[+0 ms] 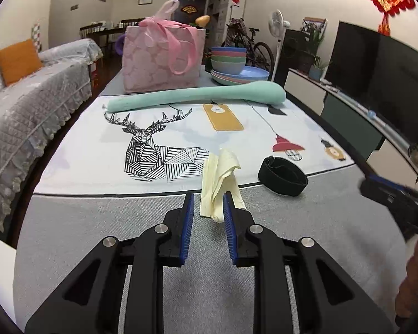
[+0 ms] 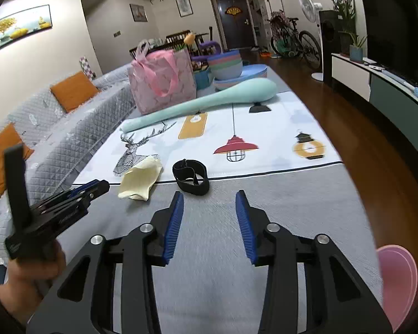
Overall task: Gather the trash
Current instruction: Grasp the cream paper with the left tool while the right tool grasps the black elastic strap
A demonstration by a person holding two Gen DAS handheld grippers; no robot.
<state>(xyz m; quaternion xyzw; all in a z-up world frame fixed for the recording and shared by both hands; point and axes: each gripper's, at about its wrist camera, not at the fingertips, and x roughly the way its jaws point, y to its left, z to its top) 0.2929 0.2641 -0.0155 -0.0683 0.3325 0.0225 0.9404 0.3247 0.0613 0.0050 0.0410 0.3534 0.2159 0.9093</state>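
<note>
- Two hand-held tools work over a cloth-covered surface (image 1: 97, 222) in a living room; the left tool (image 1: 208, 204) has its blue-padded fingers parted, with the near end of a crumpled pale-yellow paper (image 1: 220, 183) sitting between them, and whether the pads press on it cannot be told.
- From the right wrist view, the right tool (image 2: 209, 208) stands wide open over bare grey cloth, holding nothing, with the left tool at the left of frame pointing at the paper.
- That yellow paper lies across the black border line where the grey cloth meets a white printed mat (image 1: 103, 150), beside a geometric deer print (image 1: 153, 150).
- Just to the right of the paper, a black elastic band (image 1: 282, 176) rests curled in a loop on the same border.
- Farther back, a long mint-green cushion (image 1: 197, 96) lies across the mat.
- Behind it stand a pink bag with ribbon handles (image 1: 161, 61) and a stack of pastel bowls and plates (image 1: 231, 64).
- A grey quilted sofa with orange pillows (image 1: 28, 111) runs along the left side; a dark television (image 1: 376, 69) stands at the right.
- A pink dish (image 2: 398, 278) shows at the lower right edge of the right wrist view.
</note>
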